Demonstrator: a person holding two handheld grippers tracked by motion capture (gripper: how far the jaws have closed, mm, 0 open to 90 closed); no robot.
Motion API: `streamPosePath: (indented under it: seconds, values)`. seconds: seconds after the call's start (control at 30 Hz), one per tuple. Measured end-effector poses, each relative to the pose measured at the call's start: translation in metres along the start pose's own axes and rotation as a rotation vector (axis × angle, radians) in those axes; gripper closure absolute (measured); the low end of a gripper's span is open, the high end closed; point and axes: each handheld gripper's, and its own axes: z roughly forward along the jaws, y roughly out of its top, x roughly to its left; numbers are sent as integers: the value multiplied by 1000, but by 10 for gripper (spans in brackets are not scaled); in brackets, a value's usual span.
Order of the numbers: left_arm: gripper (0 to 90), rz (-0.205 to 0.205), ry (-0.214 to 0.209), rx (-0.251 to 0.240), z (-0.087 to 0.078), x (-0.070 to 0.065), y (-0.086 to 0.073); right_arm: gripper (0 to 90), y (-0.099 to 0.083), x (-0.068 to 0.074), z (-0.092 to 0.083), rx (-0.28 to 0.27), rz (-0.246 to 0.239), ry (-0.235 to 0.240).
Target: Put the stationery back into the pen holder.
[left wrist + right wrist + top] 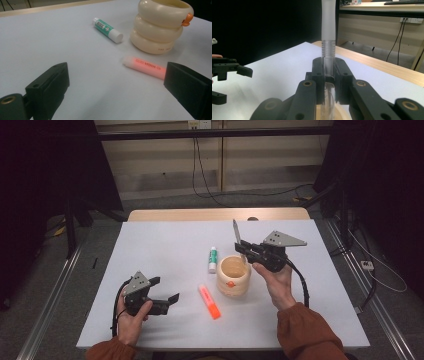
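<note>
My right gripper [240, 248] is shut on a thin frosted pen [235, 230] that stands upright, just above the back rim of a cream ringed cup [233, 276] with an orange duck bill. In the right gripper view the black jaws [328, 68] clamp the pen [328, 30] near its ribbed part, and its lower end hangs over the cup's opening. My left gripper [165, 289] stands open low at the table's front left, with nothing between its jaws. An orange highlighter [146, 67] lies ahead of it, and beyond that are the cup [160, 27] and a green-and-white glue stick [107, 30].
The white table [165, 245] has a wooden strip along its far edge. The glue stick [213, 259] lies left of the cup and the highlighter [210, 301] in front of it. Cables run over the floor behind. Dark stands flank the table.
</note>
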Motion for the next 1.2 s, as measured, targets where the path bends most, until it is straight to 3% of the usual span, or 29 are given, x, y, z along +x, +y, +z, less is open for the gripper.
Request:
streamPosePath:
  seconds: [0.4, 0.77, 1.0, 1.2]
  values:
    - [61, 2, 0, 7, 0, 0, 0, 803, -17, 0, 11, 48, -10, 17]
    - [61, 3, 0, 13, 1, 1, -1, 799, -37, -1, 7, 87, -9, 29]
    - [61, 1, -3, 16, 2, 1, -1, 762, -39, -1, 7, 90, -9, 30]
    - [61, 0, -3, 15, 2, 1, -1, 626, -37, 0, 4, 80, -6, 29]
